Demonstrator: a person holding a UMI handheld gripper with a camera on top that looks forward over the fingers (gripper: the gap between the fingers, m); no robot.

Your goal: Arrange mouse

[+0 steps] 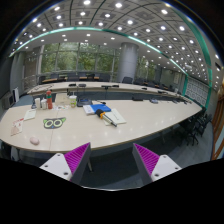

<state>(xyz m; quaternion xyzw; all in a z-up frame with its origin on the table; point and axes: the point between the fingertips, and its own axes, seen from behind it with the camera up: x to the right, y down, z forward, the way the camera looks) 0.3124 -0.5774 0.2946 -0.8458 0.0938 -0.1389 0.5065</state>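
My gripper [112, 160] is open and empty, its two magenta pads wide apart, held well back from a long beige table [150, 120]. A small pale mouse-like object [35, 141] lies near the table's front left edge, far ahead and left of my left finger [74, 160]. Nothing stands between the fingers.
On the table are a green and black item [53, 123], a blue object [100, 107] with papers [113, 117] and a white item [28, 114]. Another long desk [100, 90] stands beyond. Dark chairs [198, 125] are at the right. A column [129, 62] rises behind.
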